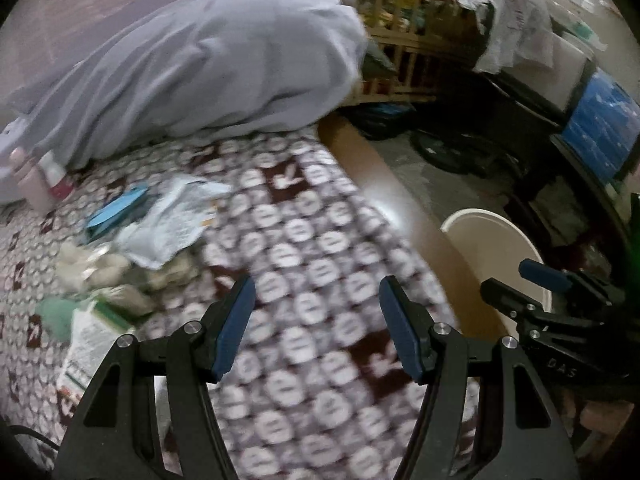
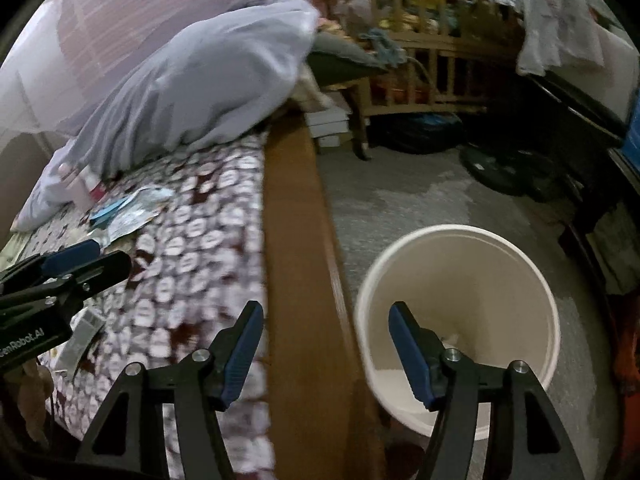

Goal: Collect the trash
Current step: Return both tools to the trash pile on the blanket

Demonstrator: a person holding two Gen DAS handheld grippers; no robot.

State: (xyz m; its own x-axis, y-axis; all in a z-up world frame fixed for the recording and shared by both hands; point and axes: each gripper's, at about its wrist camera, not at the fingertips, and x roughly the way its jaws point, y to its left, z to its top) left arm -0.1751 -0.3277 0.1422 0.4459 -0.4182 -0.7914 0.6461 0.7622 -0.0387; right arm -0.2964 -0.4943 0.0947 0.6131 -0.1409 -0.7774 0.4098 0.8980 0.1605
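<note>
Left wrist view gives me the bed first: a patterned bedspread (image 1: 304, 240) in white and dark red fills most of the frame, with a big grey-blue duvet (image 1: 224, 60) heaped along its far side. Along the bed's near edge runs a brown wooden bed rail (image 2: 296, 240), and past it the grey floor (image 2: 400, 200). On that floor, just beside the rail, stands a cream bucket (image 2: 460, 264) — it looks nearly bare inside, with something small and pale at the bottom that I cannot make out.

My left gripper (image 1: 316, 320) hovers over the bedspread with its blue-padded fingers spread apart, holding nothing. My right gripper (image 2: 324, 344) is likewise spread wide and unloaded, straddling the rail and the bucket's rim.

The trash sits on the bedspread to the left of my left gripper — a crumpled printed paper (image 1: 176, 220), a blue packet (image 1: 116, 210) touching it, wadded tissues (image 1: 96, 268) below, and a green-and-white wrapper (image 1: 92, 332) nearest me. A pink bottle (image 1: 34, 188) stands against the duvet.
</note>
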